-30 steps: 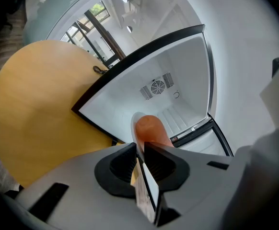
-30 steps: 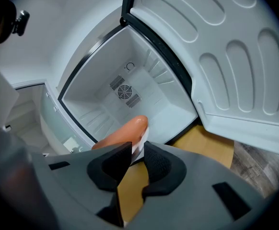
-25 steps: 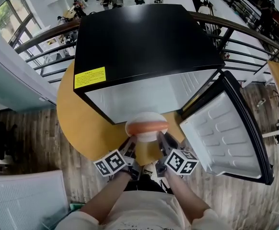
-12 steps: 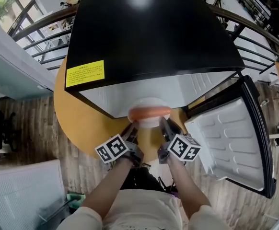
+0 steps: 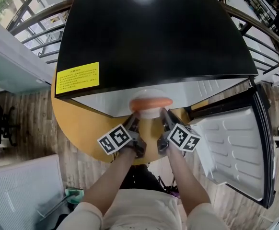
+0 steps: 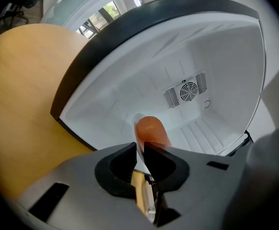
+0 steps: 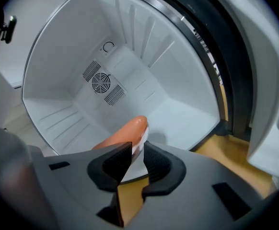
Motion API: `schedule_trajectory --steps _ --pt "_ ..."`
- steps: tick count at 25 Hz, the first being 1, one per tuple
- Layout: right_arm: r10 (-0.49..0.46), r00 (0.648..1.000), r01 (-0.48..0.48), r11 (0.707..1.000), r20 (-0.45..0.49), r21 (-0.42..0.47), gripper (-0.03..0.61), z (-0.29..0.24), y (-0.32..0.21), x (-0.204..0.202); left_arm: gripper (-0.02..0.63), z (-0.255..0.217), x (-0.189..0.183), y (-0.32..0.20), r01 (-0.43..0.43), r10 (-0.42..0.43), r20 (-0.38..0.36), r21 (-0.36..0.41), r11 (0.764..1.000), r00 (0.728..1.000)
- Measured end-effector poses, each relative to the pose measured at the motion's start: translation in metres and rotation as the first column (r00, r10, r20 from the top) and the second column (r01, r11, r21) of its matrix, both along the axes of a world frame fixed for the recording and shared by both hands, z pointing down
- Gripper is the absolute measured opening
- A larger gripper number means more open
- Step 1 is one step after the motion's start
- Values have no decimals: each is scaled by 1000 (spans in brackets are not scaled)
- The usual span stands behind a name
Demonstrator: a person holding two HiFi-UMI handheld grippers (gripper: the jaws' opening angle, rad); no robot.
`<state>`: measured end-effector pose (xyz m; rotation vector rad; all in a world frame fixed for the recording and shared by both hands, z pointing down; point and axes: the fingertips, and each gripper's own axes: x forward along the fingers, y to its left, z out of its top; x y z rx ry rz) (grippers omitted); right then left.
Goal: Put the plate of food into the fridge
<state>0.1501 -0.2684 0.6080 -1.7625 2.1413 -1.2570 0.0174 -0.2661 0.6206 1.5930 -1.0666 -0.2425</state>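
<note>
A white plate point(image 5: 151, 111) bearing an orange sausage point(image 5: 151, 103) hangs at the mouth of the small black fridge point(image 5: 149, 37). My left gripper point(image 5: 133, 120) is shut on the plate's left rim and my right gripper point(image 5: 162, 115) on its right rim. In the left gripper view the plate's edge point(image 6: 140, 150) runs between the jaws with the sausage point(image 6: 151, 131) beyond it. The right gripper view shows the sausage point(image 7: 125, 134) on the plate point(image 7: 135, 163) over the fridge's white floor point(image 7: 178, 123). The white cavity point(image 6: 197, 56) has a fan grille point(image 6: 187, 91) on its back wall.
The fridge stands on a round wooden table point(image 5: 82, 128). Its door point(image 5: 240, 147) hangs open at the right, white lining facing up. A yellow label point(image 5: 77, 78) sits on the fridge top. Railings point(image 5: 34, 18) and a wood floor point(image 5: 15, 128) surround the table.
Both grippers have carried the plate forward and lower, from in front of the fridge to its opening. The view has closed in on the fridge.
</note>
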Motion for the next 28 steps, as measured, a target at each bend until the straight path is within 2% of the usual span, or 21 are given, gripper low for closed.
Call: schedule_trajectory --steps 8,13,28 --pt "2 1000 -3 1000 -22 -18 94 19 -22 7 63 16 7 -20 22 -21 26 -20 1000 999" --pt "-10 999 9 1000 -39 -27 94 27 -33 9 63 25 10 -27 48 -48 14 -45 998 999" --pt "-17 998 15 999 -65 -35 94 45 -53 9 64 42 11 -46 62 -59 56 -51 997 997"
